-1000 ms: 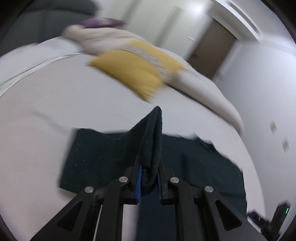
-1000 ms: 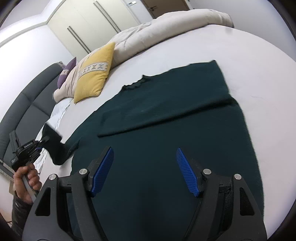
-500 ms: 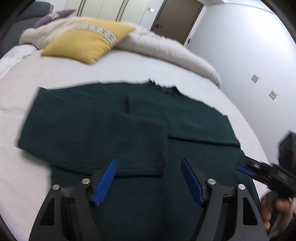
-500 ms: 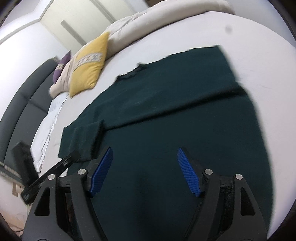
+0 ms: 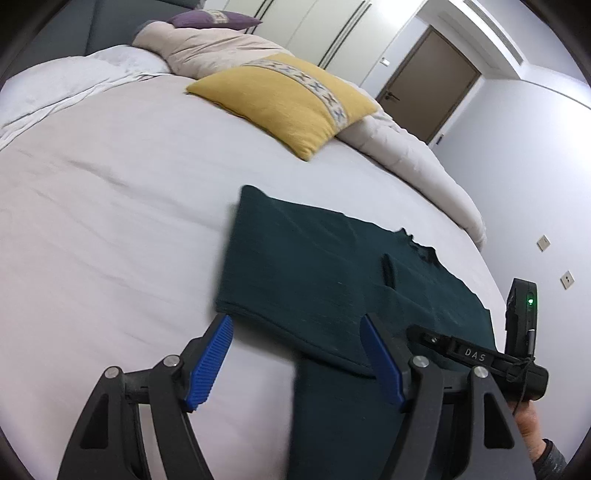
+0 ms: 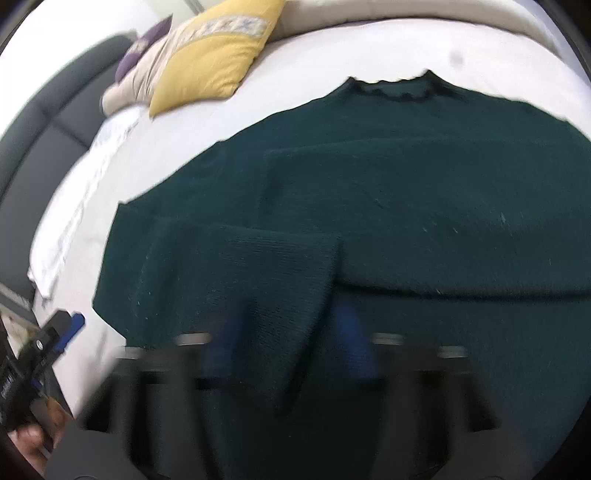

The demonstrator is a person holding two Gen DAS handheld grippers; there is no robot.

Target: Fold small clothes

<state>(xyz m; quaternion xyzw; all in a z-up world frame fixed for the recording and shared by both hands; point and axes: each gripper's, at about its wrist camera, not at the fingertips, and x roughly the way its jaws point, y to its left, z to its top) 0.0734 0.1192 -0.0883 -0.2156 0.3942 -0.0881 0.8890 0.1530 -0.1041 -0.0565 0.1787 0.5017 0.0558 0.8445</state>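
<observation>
Left wrist view: the left gripper (image 5: pixel 295 360) has its two blue pads wide apart with nothing between them. It hangs over the near edge of a dark green sweater (image 5: pixel 321 266) that lies flat on the white bed (image 5: pixel 110 206). One sleeve is folded across the body. A yellow pillow (image 5: pixel 291 99) sits farther up the bed, well apart from the sweater, with a cream duvet (image 5: pixel 417 158) behind it and a purple pillow (image 5: pixel 210 18) at the top. At the right edge a hand holds the right gripper (image 5: pixel 476 354) – from here you cannot tell how its pads stand.

Right wrist view: the picture is blurred. The sweater (image 6: pixel 388 192) fills most of it, neck hole at the far side, folded sleeve near the middle. The right gripper (image 6: pixel 291 362) is low over the sweater – its blue pads look apart with nothing held. The left gripper (image 6: pixel 55 339) shows at the left edge, just off the sweater. The yellow pillow (image 6: pixel 214 55) is at the top
</observation>
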